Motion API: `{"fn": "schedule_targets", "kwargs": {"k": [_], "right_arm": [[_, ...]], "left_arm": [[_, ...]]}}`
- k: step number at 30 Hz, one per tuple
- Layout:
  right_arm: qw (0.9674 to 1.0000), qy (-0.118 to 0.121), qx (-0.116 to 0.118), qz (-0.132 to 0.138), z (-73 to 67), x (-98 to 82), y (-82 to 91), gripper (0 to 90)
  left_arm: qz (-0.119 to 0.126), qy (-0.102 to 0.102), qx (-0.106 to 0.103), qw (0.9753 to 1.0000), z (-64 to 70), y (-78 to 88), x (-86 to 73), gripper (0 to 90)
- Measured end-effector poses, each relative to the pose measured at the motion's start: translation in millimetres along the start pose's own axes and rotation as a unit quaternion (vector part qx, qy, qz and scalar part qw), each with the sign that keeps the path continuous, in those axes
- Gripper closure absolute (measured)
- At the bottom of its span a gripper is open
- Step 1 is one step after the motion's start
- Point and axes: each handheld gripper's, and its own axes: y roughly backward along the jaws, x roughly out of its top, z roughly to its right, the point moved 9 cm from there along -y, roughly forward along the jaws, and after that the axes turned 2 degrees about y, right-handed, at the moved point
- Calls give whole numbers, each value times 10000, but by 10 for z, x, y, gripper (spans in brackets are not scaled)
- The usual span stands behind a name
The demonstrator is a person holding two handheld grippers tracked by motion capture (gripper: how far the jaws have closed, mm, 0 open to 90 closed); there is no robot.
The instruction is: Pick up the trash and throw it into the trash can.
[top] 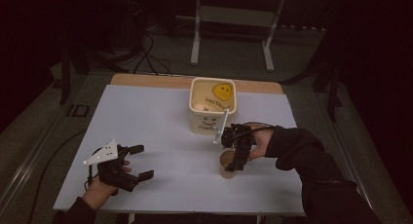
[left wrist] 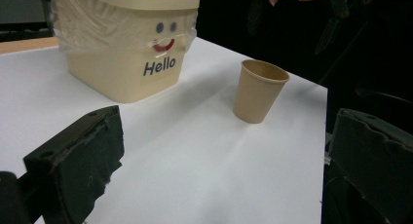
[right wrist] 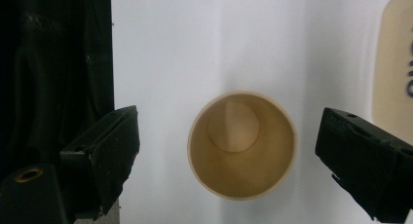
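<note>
While it waits upright and empty on the white table (top: 146,121), a tan paper cup (right wrist: 242,145) sits directly beneath the right gripper (right wrist: 224,151), whose jaws stand wide apart on either side of the rim without touching it. Seen from above, the cup (top: 226,164) stands near the front right of the table, a little in front of a cream tub (top: 212,104) bearing a smiley face and the word "Hello".

Such a cup is likely very light, thin-walled and easily crushed, so a gentle squeeze seems called for. Its stiffest part is probably the rolled rim, and the wall just below it looks the safest place to close on; a hard pinch lower down could buckle the side or tip the cup over. The smooth paper may also slip if the grip is too slack.

From the left gripper view the cup (left wrist: 257,90) stands clear of the tub (left wrist: 125,45), which is partly wrapped in clear film. A white stick (top: 222,126) stands out from the tub's front edge; what it is cannot be told.

Well apart, at the front left of the table, the left gripper (top: 137,161) rests in the person's hand with its jaws also wide open, holding nothing.
</note>
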Motion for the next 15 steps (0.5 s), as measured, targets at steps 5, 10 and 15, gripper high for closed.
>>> {"fn": "schedule_targets", "kwargs": {"k": [5,10,15], "right_arm": [[10000,-34,-32,55,22,-48,-82,89],[9999,-89,-43,133,43,-73,-156,89],[9998,-157,-66,144,71,-110,-220,89]], "left_arm": [[-1,22,-5,10000,1,3,-1,5],[-14,21,-6,10000,1,1,-5,5],[-27,40,-18,10000,3,-1,-9,5]]}}
